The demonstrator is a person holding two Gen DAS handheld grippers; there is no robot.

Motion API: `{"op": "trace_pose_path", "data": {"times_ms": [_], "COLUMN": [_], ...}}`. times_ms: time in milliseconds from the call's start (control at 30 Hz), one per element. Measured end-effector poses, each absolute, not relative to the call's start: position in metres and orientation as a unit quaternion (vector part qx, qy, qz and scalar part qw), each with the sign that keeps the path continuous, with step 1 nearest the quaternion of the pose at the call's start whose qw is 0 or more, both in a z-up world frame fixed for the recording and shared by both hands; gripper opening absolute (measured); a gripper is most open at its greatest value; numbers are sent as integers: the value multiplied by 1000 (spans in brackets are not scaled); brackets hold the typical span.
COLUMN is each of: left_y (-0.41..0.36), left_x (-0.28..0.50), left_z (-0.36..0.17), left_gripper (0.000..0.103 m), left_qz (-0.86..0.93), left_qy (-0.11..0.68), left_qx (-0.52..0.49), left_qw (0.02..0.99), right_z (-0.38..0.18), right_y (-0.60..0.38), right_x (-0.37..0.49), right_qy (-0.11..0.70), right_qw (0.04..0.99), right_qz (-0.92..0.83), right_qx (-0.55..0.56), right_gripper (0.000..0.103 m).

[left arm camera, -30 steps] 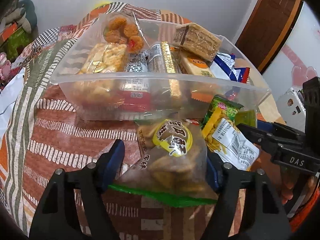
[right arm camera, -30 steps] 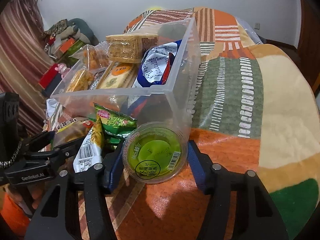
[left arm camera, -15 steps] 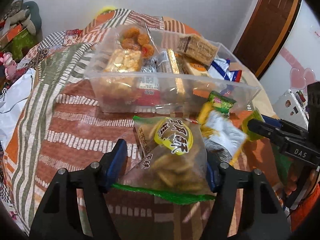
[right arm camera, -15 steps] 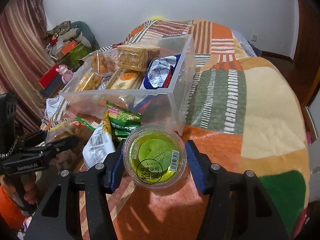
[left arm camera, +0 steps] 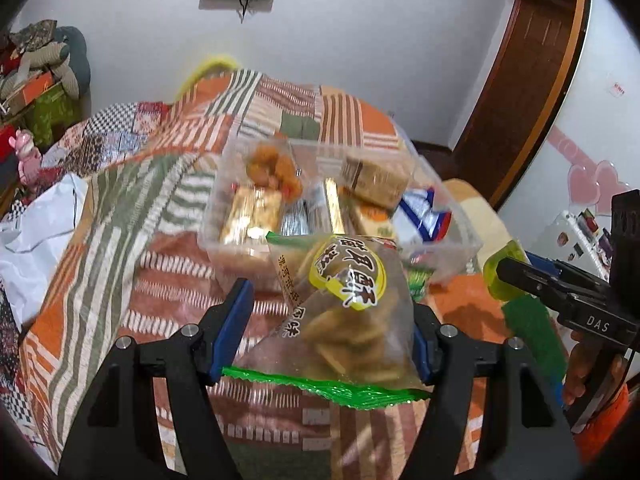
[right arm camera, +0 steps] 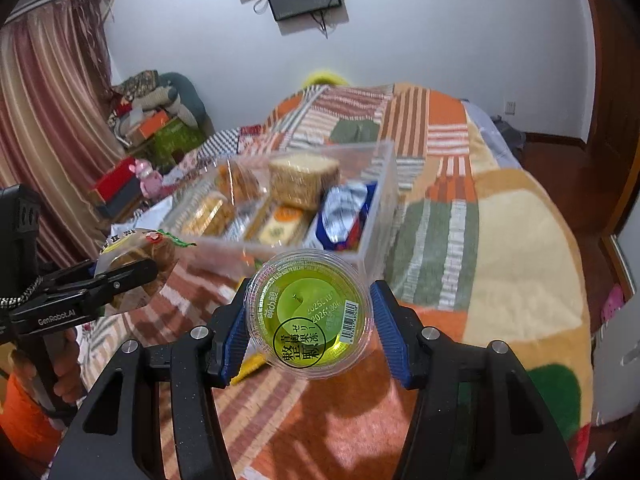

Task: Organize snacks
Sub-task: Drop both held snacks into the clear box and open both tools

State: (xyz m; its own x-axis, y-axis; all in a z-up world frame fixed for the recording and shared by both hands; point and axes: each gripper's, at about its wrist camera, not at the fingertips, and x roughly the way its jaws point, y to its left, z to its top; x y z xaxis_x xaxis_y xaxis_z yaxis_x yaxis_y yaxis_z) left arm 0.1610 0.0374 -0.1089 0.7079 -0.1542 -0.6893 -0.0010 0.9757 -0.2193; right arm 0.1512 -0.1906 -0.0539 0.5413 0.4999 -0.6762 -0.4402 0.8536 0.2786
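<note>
The left claw (left arm camera: 332,328) has hold of a clear biscuit bag (left arm camera: 344,304) with a green sealed edge and a yellow label. Its blue pads stand about half apart, and the right pad presses the bag's side, while the left pad meets only the bag's lower corner. The bag sits between the fingers, its green hem hanging just below the pads and its top reaching forward past the fingertips. It is clear of the bed's patchwork blanket (left arm camera: 120,248).

The right claw (right arm camera: 308,316) is closed on a round green jelly cup (right arm camera: 310,312), lid facing the camera, with one blue pad on each side of its rim. The cup fills the gap between the pads, which stand fairly narrow, and is off the blanket.

Ahead of both claws, a little beyond their fingertips, stands the clear plastic bin (right arm camera: 380,208) on the bed. It holds a pack of wafers (right arm camera: 304,180), a blue-and-white packet (right arm camera: 344,212), golden crackers (left arm camera: 252,216) and a bag of orange fried pieces (left arm camera: 272,168). In the left wrist view the bag's top overlaps the bin's near wall. In the right wrist view the cup sits just below the bin's near corner.

From the right wrist view the left claw appears to the left, with a hand (right arm camera: 64,364) on its handle.
</note>
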Motion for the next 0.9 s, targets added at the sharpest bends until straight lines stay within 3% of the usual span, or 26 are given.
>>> {"op": "trace_pose_path", "data": {"times_ms": [267, 900], "left_y": [39, 50], "left_x": [188, 258], "left_z": [-95, -133], "left_gripper": [68, 68], "left_qz": [-37, -7], "left_qy": [359, 391], "left_qx": [-96, -89], "left_qw": [927, 916], "right_z": [-41, -72], "right_y": [-180, -152], "right_x": [165, 209], "right_qy": [371, 409], "right_qw": [888, 875], "right_qz": [268, 258], "right_qx": [40, 25], "right_gripper": [54, 54]}}
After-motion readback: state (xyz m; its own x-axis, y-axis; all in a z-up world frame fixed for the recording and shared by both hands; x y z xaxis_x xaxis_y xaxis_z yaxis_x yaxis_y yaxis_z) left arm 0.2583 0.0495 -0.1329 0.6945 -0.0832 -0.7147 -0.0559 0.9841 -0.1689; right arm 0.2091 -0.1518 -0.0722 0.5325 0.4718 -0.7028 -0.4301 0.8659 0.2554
